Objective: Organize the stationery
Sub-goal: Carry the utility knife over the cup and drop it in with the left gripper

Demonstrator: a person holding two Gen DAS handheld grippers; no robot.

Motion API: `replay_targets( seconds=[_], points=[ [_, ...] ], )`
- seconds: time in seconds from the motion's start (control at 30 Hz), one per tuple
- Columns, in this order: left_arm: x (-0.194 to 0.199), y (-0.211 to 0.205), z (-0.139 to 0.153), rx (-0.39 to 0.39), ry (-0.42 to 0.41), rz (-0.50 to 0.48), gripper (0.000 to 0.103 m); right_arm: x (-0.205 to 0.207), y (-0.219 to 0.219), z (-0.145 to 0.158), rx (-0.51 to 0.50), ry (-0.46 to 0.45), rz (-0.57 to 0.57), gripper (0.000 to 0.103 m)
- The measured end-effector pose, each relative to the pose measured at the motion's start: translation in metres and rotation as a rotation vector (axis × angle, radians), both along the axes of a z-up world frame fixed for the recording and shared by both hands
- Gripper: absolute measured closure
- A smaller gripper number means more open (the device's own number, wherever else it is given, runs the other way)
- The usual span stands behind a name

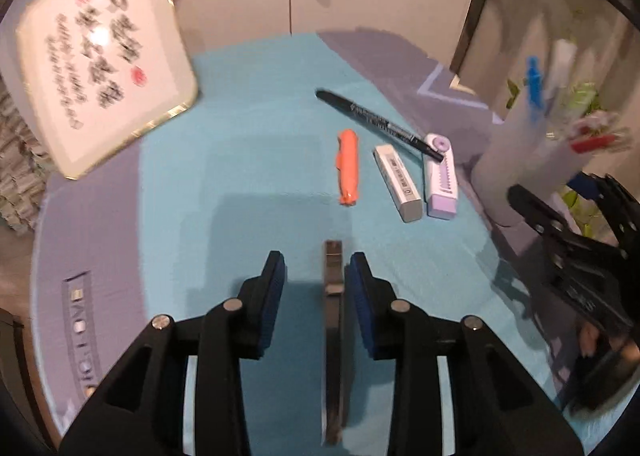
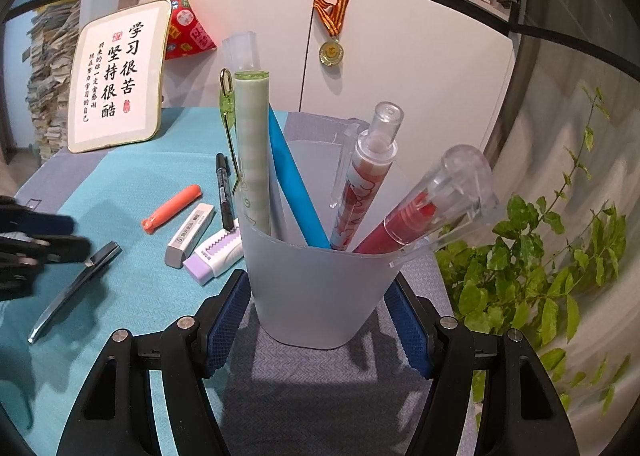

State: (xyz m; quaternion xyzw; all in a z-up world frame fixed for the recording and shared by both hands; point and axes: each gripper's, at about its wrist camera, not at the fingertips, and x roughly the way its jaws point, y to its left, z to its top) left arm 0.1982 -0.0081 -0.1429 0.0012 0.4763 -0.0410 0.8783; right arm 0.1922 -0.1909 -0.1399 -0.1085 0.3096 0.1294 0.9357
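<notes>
A dark metallic pen (image 1: pixel 333 336) lies flat on the teal mat (image 1: pixel 240 160), between the fingers of my left gripper (image 1: pixel 317 260). The gripper is open and its pads do not press the pen, which lies close to the right-hand pad. The right wrist view shows the same pen (image 2: pixel 76 288) on the mat beside the blurred left gripper (image 2: pixel 40 252). My right gripper (image 2: pixel 318 316) is shut on a translucent grey pen cup (image 2: pixel 316 288) that holds several pens. Beyond the pen lie an orange highlighter (image 1: pixel 347 168), a white eraser (image 1: pixel 398 184), a purple-and-white eraser (image 1: pixel 440 176) and a black marker (image 1: pixel 380 124).
A framed calligraphy board (image 2: pixel 116 76) leans at the back left of the desk. A leafy plant (image 2: pixel 540 256) stands right of the cup. White cabinet doors with a hanging medal (image 2: pixel 331 52) close off the back. Stacked books (image 2: pixel 48 96) rise at the far left.
</notes>
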Motion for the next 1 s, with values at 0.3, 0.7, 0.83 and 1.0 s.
replay_targets(
  seconds=[0.3, 0.7, 0.83, 1.0],
  points=[
    [0.015, -0.007, -0.008, 0.033, -0.009, -0.035, 0.094, 0.003, -0.001, -0.001, 0.012, 0.025, 0.006, 0.034],
    [-0.018, 0.002, 0.045, -0.024, -0.152, -0.034, 0.094, 0.001, -0.003, 0.001, 0.039, 0.01, 0.011, 0.033],
    [-0.03, 0.002, 0.061, -0.05, -0.197, -0.03, 0.094, 0.0, -0.011, 0.003, 0.09, 0.006, 0.009, 0.02],
    [-0.034, -0.003, 0.083, -0.096, -0.248, -0.04, 0.094, 0.005, -0.012, -0.001, 0.075, 0.051, 0.015, 0.025]
  ],
)
